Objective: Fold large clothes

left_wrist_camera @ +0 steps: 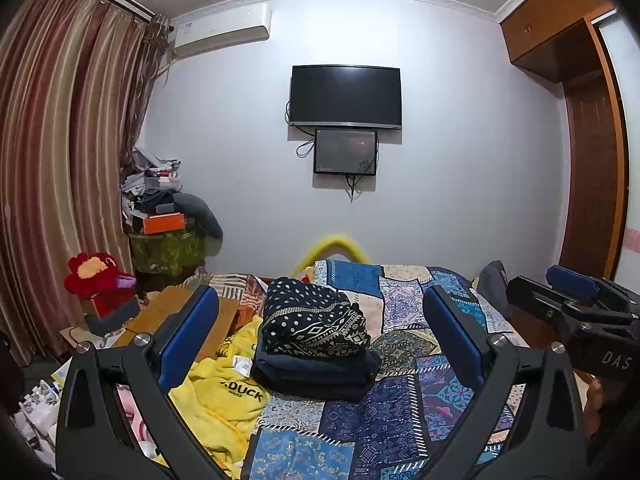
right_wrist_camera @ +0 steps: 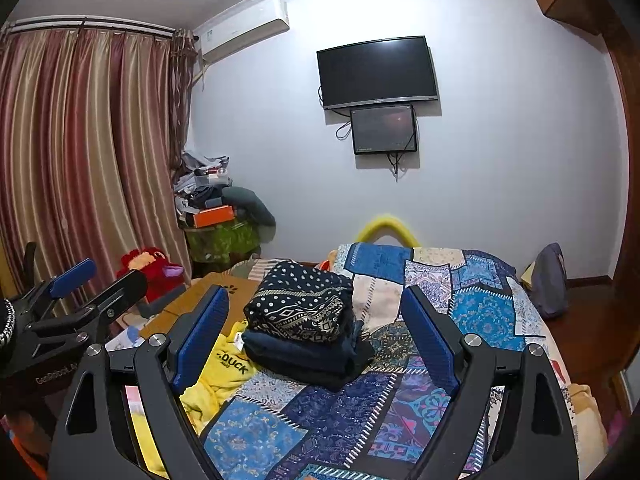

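Note:
A folded stack lies on the patchwork bedspread (left_wrist_camera: 384,424): a black-and-white patterned garment (left_wrist_camera: 316,320) on top of a folded dark navy garment (left_wrist_camera: 312,374). A crumpled yellow garment (left_wrist_camera: 224,396) printed "DUCK" lies to the stack's left. My left gripper (left_wrist_camera: 320,294) is open and empty, held above the bed with the stack framed between its blue pads (left_wrist_camera: 188,332). My right gripper (right_wrist_camera: 316,294) is likewise open and empty, facing the same stack (right_wrist_camera: 300,304). Each gripper shows at the edge of the other's view: the right gripper (left_wrist_camera: 560,292), the left gripper (right_wrist_camera: 96,280).
A cardboard box (left_wrist_camera: 172,312) and a red plush toy (left_wrist_camera: 96,276) sit left of the bed by the striped curtain (left_wrist_camera: 60,160). A cluttered pile (left_wrist_camera: 164,208) fills the corner. A TV (left_wrist_camera: 346,96) hangs on the far wall. A wooden wardrobe (left_wrist_camera: 592,184) and grey bag (right_wrist_camera: 552,280) stand on the right.

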